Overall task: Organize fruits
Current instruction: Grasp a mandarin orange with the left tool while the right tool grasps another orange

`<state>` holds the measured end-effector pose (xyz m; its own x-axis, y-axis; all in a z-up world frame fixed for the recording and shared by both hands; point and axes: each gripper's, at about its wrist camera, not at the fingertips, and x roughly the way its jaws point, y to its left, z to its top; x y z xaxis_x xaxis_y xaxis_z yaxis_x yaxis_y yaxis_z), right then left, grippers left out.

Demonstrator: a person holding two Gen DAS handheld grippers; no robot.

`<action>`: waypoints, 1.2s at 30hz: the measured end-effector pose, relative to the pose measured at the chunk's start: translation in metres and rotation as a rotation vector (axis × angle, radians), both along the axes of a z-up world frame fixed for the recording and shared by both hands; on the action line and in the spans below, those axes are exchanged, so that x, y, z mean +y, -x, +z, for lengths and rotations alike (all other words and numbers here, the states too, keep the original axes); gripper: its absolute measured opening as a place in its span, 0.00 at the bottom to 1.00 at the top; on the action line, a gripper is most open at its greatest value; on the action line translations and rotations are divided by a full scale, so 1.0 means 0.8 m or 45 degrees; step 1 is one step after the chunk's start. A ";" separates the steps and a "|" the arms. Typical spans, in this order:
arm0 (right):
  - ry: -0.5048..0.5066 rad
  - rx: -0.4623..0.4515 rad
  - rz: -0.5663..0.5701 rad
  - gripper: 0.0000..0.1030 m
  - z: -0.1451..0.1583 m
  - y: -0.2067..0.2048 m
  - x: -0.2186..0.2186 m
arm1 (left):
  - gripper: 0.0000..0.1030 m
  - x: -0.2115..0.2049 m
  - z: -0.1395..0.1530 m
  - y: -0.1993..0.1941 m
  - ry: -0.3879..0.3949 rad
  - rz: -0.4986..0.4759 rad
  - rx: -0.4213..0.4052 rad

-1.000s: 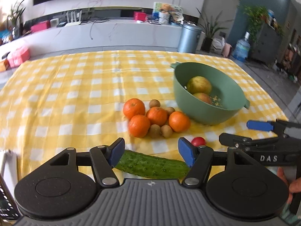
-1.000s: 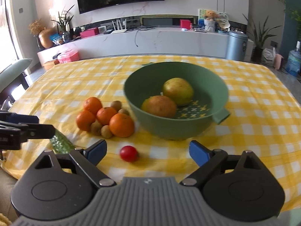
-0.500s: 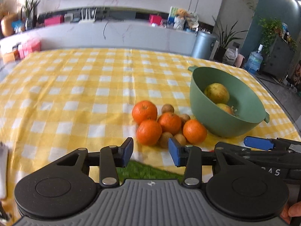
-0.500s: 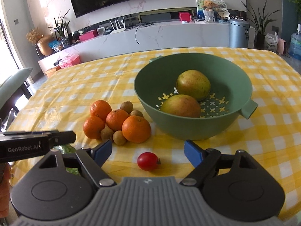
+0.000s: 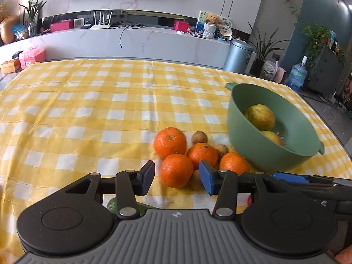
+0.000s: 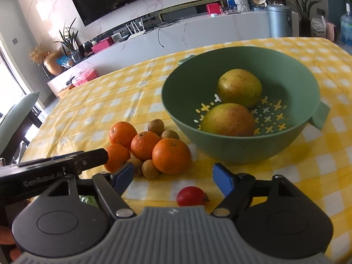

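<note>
Cloth (image 5: 92, 101) in yellow check lies bare across the table's left half. Left gripper (image 5: 177, 177) hangs parted and empty over the oranges (image 5: 169, 142), cucumber (image 5: 114, 204) below it. Right gripper (image 6: 173, 176), also parted and empty, frames a cherry tomato (image 6: 190, 196). Green bowl (image 6: 286, 70), holding two fruits, sits near the right edge. Marble counter (image 5: 132, 39) behind.

You had four oranges (image 6: 154, 147) bunched on the cloth with small brown fruits (image 6: 150, 169) tucked among them, just left of the green colander bowl (image 6: 239, 149). Two yellow-green, red-blushed fruits (image 6: 228, 120) lay inside it, touching. A small red tomato (image 6: 190, 196) sat apart, nearer you.
</note>
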<state>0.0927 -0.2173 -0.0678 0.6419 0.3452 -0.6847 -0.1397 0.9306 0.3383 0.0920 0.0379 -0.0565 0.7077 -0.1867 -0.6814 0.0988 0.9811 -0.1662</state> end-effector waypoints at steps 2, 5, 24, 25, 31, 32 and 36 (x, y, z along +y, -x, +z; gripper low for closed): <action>-0.021 -0.003 -0.014 0.72 -0.002 -0.002 0.000 | 0.53 0.002 -0.002 -0.003 -0.009 0.002 0.007; -0.057 0.009 -0.029 0.72 -0.004 -0.009 -0.001 | 0.53 0.002 -0.006 -0.006 -0.033 -0.024 0.004; -0.122 0.078 -0.038 0.48 -0.029 -0.041 0.003 | 0.48 0.008 -0.030 -0.034 0.112 -0.047 0.109; -0.127 0.086 -0.037 0.47 -0.031 -0.042 0.003 | 0.47 0.010 -0.031 -0.036 0.128 -0.040 0.116; -0.118 0.078 -0.018 0.43 -0.033 -0.043 0.005 | 0.45 0.017 -0.033 -0.038 0.186 -0.020 0.132; -0.112 0.074 -0.012 0.43 -0.033 -0.043 0.006 | 0.45 0.019 -0.034 -0.038 0.198 -0.014 0.134; -0.084 0.061 0.012 0.42 -0.032 -0.043 0.008 | 0.44 0.020 -0.032 -0.039 0.211 0.012 0.138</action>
